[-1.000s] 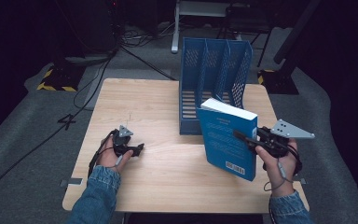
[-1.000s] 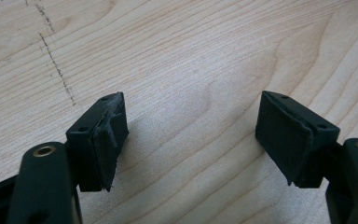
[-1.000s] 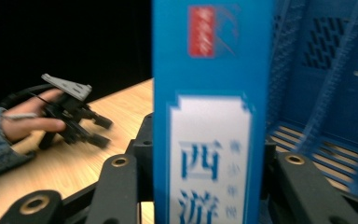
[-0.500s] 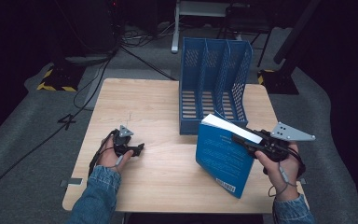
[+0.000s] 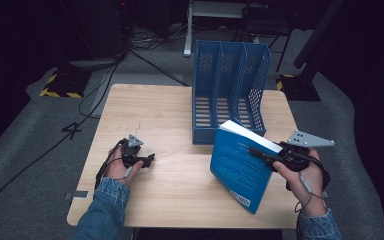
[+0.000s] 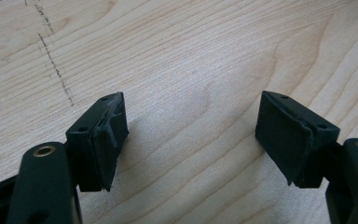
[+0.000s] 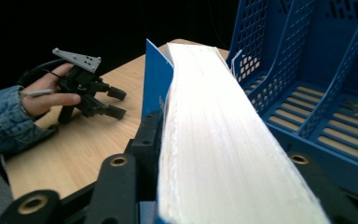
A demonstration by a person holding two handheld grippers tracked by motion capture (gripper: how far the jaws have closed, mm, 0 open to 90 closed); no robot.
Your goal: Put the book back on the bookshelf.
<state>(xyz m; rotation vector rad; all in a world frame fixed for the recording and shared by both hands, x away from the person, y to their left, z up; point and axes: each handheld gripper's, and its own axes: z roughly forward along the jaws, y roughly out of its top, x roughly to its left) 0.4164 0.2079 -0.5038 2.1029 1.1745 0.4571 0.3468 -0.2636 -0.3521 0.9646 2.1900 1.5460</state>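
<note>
Book (image 5: 240,167) – blue cover, white page edge – is clamped in the right gripper (image 5: 266,154), jaws squeezing it across its thickness, one on each cover. In the right gripper view the page block (image 7: 223,140) runs straight up from between the jaws, w/ the blue cover (image 7: 156,88) on the left side of it. From the high view the book is tilted: top corner leans toward the file rack, bottom corner w/ the barcode label sits low near the front edge of the table (image 5: 180,195). Can't tell if that corner touches the wood or hangs just above it. The grey three-cornered plate (image 5: 310,139) sits on top of the gripper; the person's right hand (image 5: 300,172) wraps the handle, denim cuff below it.

Just behind the book: blue file rack (image 5: 230,90), upright, w/ slotted compartments and perforated walls, open side facing the person. Book's top edge is just in front of the rack, near its right compartments, not inside any. In the right gripper view the rack's slotted floor (image 7: 326,126) lies right beside the page block.

Left gripper (image 5: 147,160) is released: jaws wide apart w/ nothing between, bare wood under them in the left gripper view (image 6: 191,140). It rests low on the table's left half, well apart from book and rack, held by the left hand (image 5: 117,167), cable looping by the wrist.

Beyond the table: grey floor, black cables, a yellow-black striped mat (image 5: 60,87) at far left.
</note>
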